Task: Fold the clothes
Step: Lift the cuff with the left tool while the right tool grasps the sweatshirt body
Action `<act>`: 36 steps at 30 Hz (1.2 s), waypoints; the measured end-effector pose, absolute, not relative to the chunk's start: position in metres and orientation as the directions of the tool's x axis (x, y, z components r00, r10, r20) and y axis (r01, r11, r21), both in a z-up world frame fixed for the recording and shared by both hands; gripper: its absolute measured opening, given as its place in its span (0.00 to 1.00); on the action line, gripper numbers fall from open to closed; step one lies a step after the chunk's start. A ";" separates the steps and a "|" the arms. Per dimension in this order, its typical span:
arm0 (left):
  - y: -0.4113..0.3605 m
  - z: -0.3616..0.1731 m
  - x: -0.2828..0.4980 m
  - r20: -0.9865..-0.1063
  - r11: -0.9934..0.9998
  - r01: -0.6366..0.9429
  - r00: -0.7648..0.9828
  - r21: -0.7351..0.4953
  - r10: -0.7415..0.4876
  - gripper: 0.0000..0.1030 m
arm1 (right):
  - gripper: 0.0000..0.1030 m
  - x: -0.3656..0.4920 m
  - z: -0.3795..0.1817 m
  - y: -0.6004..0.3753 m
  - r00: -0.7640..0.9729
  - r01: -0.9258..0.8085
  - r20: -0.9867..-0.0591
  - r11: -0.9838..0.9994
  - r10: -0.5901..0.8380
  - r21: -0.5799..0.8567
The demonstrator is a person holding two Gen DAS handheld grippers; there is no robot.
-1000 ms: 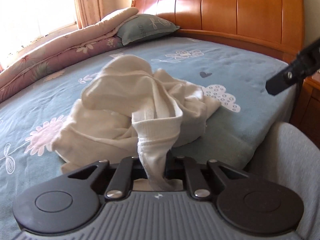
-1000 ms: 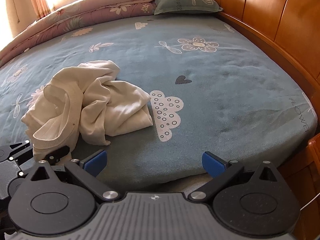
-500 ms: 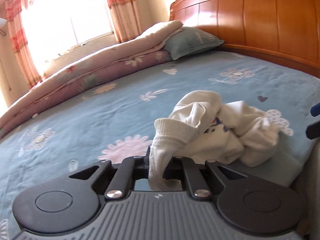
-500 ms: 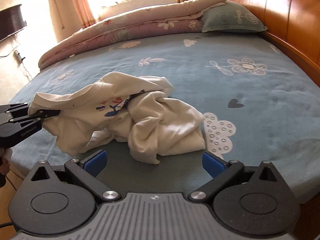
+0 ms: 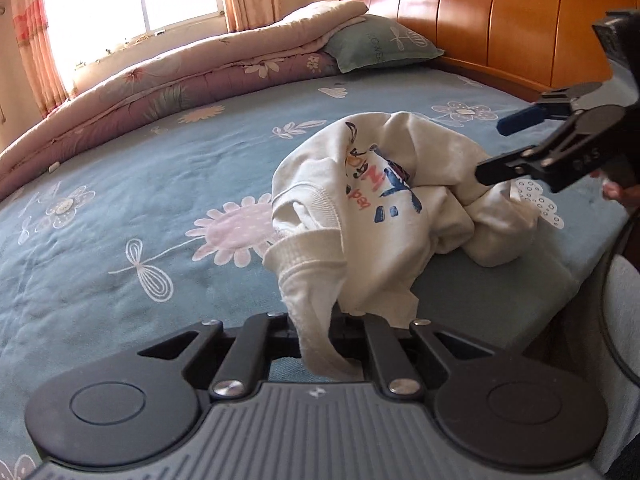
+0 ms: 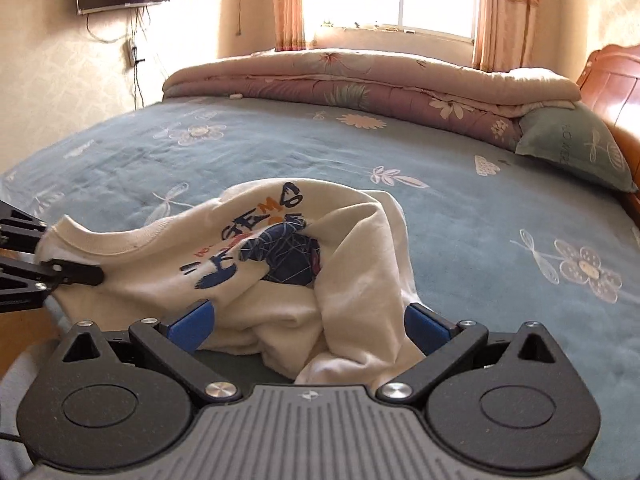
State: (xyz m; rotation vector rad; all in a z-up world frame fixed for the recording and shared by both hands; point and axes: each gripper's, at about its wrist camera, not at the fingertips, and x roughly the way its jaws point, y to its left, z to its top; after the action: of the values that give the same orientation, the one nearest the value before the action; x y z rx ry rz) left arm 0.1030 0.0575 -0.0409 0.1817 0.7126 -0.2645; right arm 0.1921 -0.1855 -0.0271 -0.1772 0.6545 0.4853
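Both fingers [image 6: 188, 322] astride crumpled sweatshirt [image 6: 352, 264].

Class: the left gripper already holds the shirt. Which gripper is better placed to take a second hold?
The right gripper: its open jaws straddle the white shirt, while the left gripper is shut on the hem.

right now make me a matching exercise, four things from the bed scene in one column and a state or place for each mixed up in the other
Things:
1. left gripper
2. right gripper
3. white sweatshirt
4. green pillow

States or places:
A. crumpled in a heap on the blue bedsheet
B. open, blue-padded fingers either side of the cloth
C. against the wooden headboard, beside the rolled quilt
D. shut on a ribbed edge of the garment

Pairs: 1-D, 2-B, 3-A, 4-C
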 end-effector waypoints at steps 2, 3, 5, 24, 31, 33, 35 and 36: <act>0.057 -0.043 0.102 -0.672 0.951 0.305 0.716 0.055 -0.190 0.06 | 1.00 0.208 -0.027 -0.177 0.691 -0.507 -0.619 0.861 0.372 -0.049; 0.057 -0.043 0.101 -0.675 0.951 0.307 0.711 0.046 -0.197 0.06 | 1.00 0.216 -0.028 -0.173 0.694 -0.517 -0.618 0.853 0.370 -0.069; 0.056 -0.045 0.100 -0.681 0.950 0.311 0.701 0.027 -0.210 0.06 | 1.00 0.232 -0.028 -0.165 0.698 -0.536 -0.615 0.837 0.366 -0.111; 0.024 -0.061 0.084 -0.769 0.850 0.525 0.521 -0.053 -0.370 0.07 | 1.00 0.333 -0.006 -0.087 0.536 -0.697 -0.701 0.715 0.471 -0.053; 0.047 -0.065 0.092 -0.789 0.879 0.474 0.518 -0.057 -0.330 0.07 | 1.00 0.323 -0.064 -0.098 0.411 -0.693 -0.836 0.721 0.363 -0.027; 0.056 -0.064 0.098 -0.795 0.892 0.450 0.528 -0.038 -0.300 0.07 | 1.00 0.312 -0.073 -0.124 0.396 -0.645 -0.828 0.762 0.396 0.056; 0.065 -0.062 0.105 -0.793 0.904 0.427 0.543 -0.022 -0.275 0.07 | 1.00 0.299 -0.081 -0.148 0.389 -0.595 -0.816 0.793 0.428 0.132; 0.069 -0.060 0.109 -0.791 0.909 0.416 0.552 -0.015 -0.265 0.07 | 1.00 0.290 -0.083 -0.157 0.399 -0.585 -0.807 0.799 0.435 0.141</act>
State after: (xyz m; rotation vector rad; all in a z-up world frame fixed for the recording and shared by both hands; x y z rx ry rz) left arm 0.1090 0.0687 -0.0595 0.1821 0.9010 -0.4052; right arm 0.2897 -0.1567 -0.0827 -0.1745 0.9636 0.6493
